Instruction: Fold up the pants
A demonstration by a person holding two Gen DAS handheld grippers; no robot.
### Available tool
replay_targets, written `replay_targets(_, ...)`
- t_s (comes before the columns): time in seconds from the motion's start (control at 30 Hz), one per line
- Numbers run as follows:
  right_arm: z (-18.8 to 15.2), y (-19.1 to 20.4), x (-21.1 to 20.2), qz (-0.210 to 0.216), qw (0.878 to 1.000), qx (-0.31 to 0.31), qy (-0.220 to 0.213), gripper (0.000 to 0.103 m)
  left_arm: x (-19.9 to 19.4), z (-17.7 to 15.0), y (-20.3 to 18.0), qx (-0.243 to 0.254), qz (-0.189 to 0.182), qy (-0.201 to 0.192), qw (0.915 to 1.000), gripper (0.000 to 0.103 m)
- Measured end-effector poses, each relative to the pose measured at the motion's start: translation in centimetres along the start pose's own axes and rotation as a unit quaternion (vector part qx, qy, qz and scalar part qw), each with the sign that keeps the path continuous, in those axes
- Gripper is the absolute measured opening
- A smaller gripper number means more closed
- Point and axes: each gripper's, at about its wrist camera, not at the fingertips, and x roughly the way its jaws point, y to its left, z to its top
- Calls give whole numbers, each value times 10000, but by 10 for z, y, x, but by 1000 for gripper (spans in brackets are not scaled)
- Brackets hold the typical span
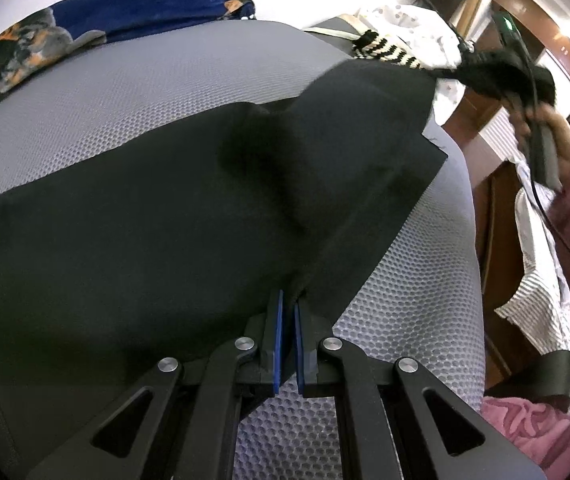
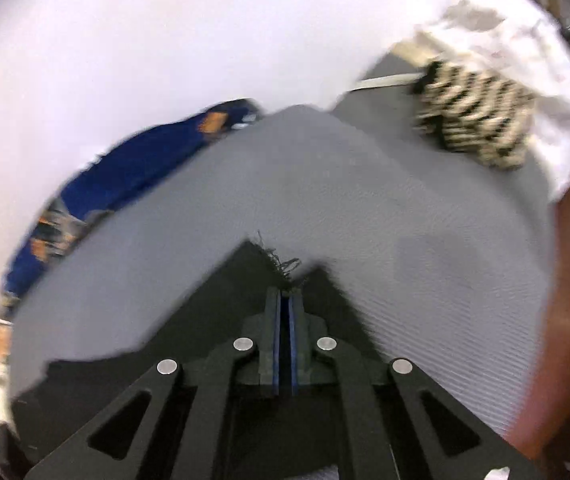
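While our left gripper pinches the black pants at its tips, anchoring them on the grey mat, we see the right gripper lifting the far corner. Only its own view shows jaws clamped on a frayed edge.

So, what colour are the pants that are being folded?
The pants are plain black, lying on a grey mat. The left wrist view shows this best.
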Motion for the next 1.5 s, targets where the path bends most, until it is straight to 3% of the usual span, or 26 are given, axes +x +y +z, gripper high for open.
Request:
replay_targets(0.2,-63,-49,13,-815,9943,252,640,3,7,0,-3,169,1,186,9997,5)
replay_targets(0.3,-81,-68,29,-791,9901,668,945,3,10,0,-3,222,-33,271,9994,5)
replay_targets(0.57,-87,-79,35,-757,9881,731,1125,7,18,1,-8,288,-25,477,9984,6)
replay_targets(0.67,-83,-79,36,-776,9873,680,1209,19,19,4,-10,273,-56,509,9983,10)
replay_targets(0.73,-79,-81,34,-753,9861,741,1280,24,13,4,-13,303,-159,539,9980,22)
replay_targets(0.87,-66,-85,22,-760,9883,775,1071,24,-6,6,-20,421,-469,389,9973,34)
replay_targets(0.93,-56,-80,20,-661,9909,627,995,24,-15,8,-19,403,-416,202,9981,38)
replay_targets(1.07,-32,-60,28,-81,9947,277,989,24,-22,16,6,-227,-320,-178,9991,38)
replay_targets(1.2,-2,-37,53,455,9932,5,1074,24,-21,19,34,-817,56,-343,9961,38)
replay_targets(1.27,10,-30,66,544,9918,-80,1154,24,-21,19,48,-1065,271,-395,9932,38)
replay_targets(1.5,40,-17,112,815,9853,-231,1482,24,-23,12,77,-1556,483,-402,9858,38)
